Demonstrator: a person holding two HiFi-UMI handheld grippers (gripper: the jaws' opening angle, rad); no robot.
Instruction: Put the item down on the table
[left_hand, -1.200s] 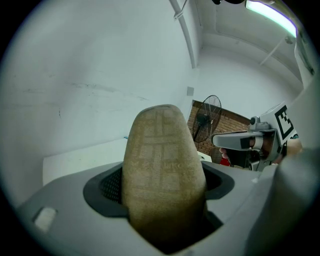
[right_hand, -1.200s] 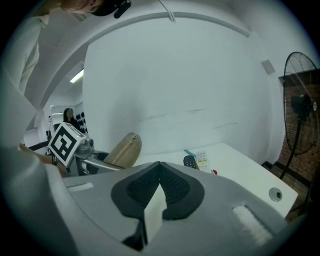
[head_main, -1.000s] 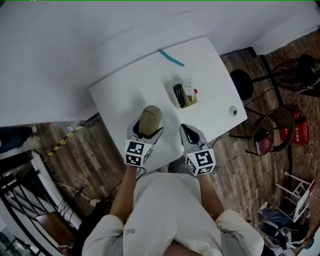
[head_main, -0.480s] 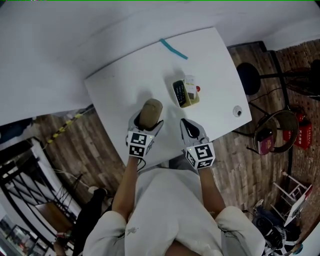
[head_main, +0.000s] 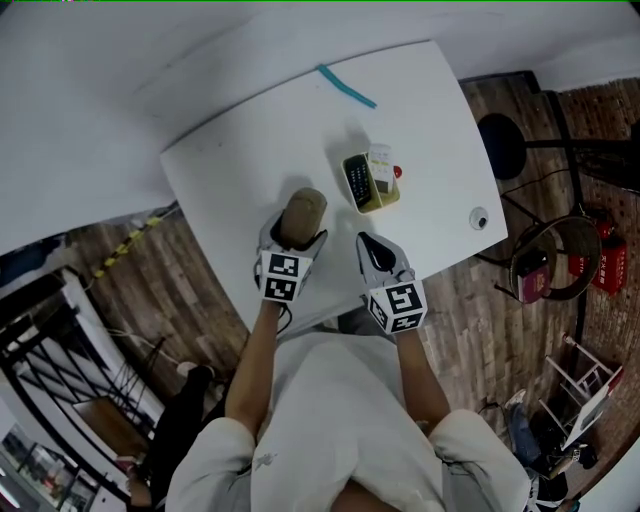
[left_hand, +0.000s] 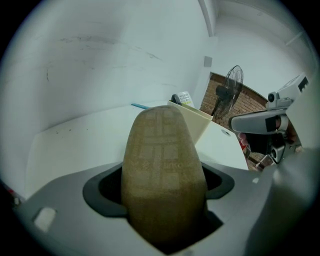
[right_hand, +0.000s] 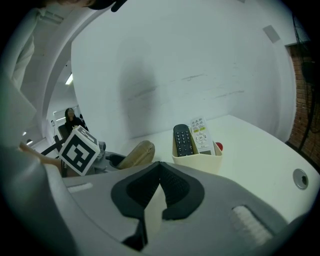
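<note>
The item, a tan oval case (head_main: 301, 213) with a woven check pattern, is clamped between the jaws of my left gripper (head_main: 293, 236) over the near part of the white table (head_main: 240, 150). In the left gripper view the case (left_hand: 162, 165) fills the gap of the left gripper (left_hand: 161, 210) and points toward the wall. I cannot tell whether it touches the tabletop. My right gripper (head_main: 370, 248) sits beside it to the right, jaws together and empty. From the right gripper view the right gripper (right_hand: 159, 172) is closed, and the case (right_hand: 136, 154) lies tilted at the left.
A cream caddy (head_main: 381, 203) holding two remotes stands just beyond the right gripper; it also shows in the right gripper view (right_hand: 196, 159). A teal strip (head_main: 346, 86) lies at the table's far edge. A small round fitting (head_main: 480, 218) is near the right edge. A black stool (head_main: 500, 146) stands right of the table.
My left gripper has carried the case a little farther forward over the table, closer to level with the caddy. The right gripper has barely shifted.
</note>
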